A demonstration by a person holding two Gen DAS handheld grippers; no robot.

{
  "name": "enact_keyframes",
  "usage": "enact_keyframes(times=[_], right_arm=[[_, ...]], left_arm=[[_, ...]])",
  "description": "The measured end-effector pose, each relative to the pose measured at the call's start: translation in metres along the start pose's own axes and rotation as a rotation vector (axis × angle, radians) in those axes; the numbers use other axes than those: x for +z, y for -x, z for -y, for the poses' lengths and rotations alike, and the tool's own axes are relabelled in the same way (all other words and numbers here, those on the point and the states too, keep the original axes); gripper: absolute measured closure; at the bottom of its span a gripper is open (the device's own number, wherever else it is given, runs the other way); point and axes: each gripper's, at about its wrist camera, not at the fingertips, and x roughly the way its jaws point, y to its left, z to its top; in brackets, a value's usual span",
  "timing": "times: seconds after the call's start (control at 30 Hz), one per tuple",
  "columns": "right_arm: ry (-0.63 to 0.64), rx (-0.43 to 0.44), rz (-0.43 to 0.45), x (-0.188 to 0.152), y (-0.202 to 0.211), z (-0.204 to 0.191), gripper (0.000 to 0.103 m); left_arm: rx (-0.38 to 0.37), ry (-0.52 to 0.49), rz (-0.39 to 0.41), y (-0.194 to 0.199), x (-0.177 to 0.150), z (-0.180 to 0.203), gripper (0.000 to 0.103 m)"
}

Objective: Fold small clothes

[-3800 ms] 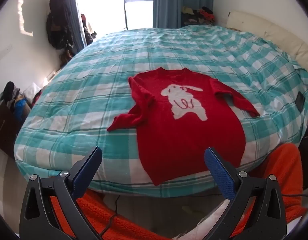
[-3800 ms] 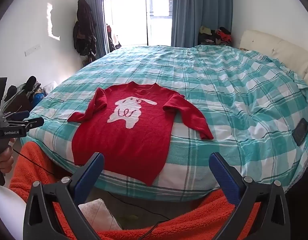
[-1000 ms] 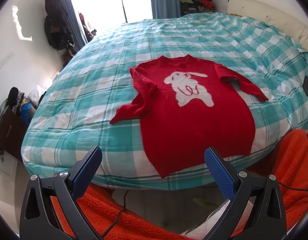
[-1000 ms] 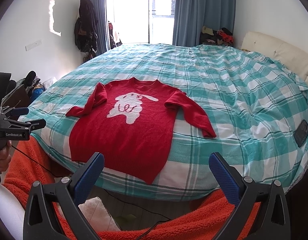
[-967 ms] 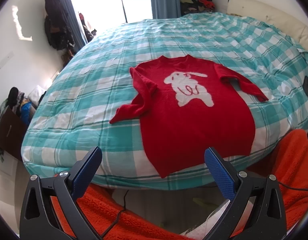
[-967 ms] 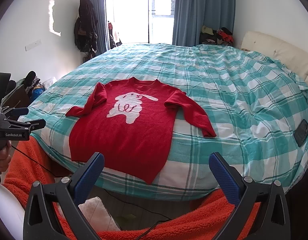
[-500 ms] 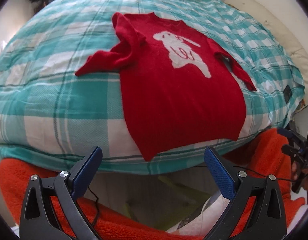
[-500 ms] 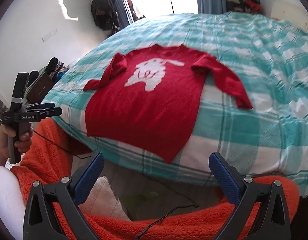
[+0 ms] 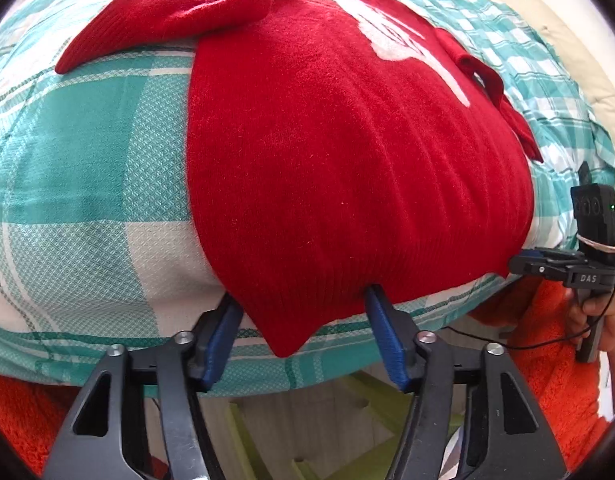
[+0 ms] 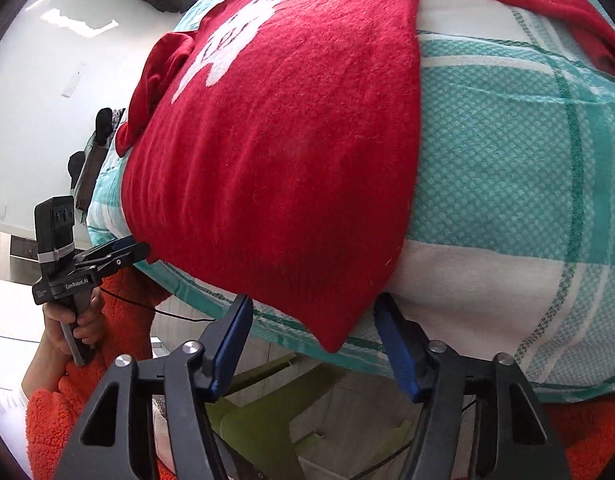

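Note:
A red sweater (image 9: 347, 140) with a white rabbit design lies flat on the teal checked bedcover (image 9: 87, 160), its hem hanging over the near edge. My left gripper (image 9: 301, 300) straddles the hem's left corner. Its jaws are closing, and the blue pads stand apart from the cloth on both sides. In the right wrist view, my right gripper (image 10: 313, 304) straddles the right corner of the sweater (image 10: 275, 140) the same way, jaws closing and pads clear of it. Each gripper also shows in the other's view: the right gripper (image 9: 523, 262), and the left gripper (image 10: 141, 248).
The person's orange fleece sleeves (image 10: 119, 308) sit below the bed edge. A green stool (image 10: 267, 412) stands on the floor under the grippers. A dark flat object (image 9: 584, 172) lies on the cover at the right, with a cream headboard (image 9: 547, 20) beyond. The bedcover (image 10: 507, 160) extends right.
Both grippers have dropped and tilted down to the bed's near edge. Their jaws have narrowed from wide open around the sweater's two hem corners. The sweater has not moved.

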Motion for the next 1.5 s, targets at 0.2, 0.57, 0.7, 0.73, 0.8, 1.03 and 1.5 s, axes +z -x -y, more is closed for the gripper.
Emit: enact_keyframes(times=[0.2, 0.57, 0.7, 0.73, 0.8, 1.03, 1.5], right_arm=[[0.044, -0.033, 0.002, -0.004, 0.005, -0.015, 0.098], [-0.078, -0.155, -0.088, -0.006, -0.010, 0.009, 0.099], [-0.098, -0.182, -0.082, -0.002, -0.020, 0.011, 0.099], [-0.105, -0.182, -0.076, -0.002, -0.020, 0.011, 0.099], [-0.108, -0.183, -0.062, -0.005, -0.018, 0.011, 0.099], [-0.137, -0.185, -0.033, -0.013, 0.002, 0.020, 0.064], [-0.779, 0.378, 0.604, 0.000, 0.142, 0.147, 0.037]], left_arm=[[-0.102, 0.072, 0.024, 0.019, -0.008, -0.017, 0.099], [0.027, 0.128, -0.093, -0.007, -0.011, -0.033, 0.100], [0.041, 0.126, -0.083, -0.008, -0.010, -0.033, 0.100], [0.037, 0.130, -0.080, -0.007, -0.011, -0.034, 0.099], [0.039, 0.131, -0.077, -0.008, -0.009, -0.032, 0.096], [0.179, 0.096, -0.077, 0.013, -0.020, -0.027, 0.033], [0.168, 0.352, 0.226, 0.093, -0.039, -0.082, 0.021]])
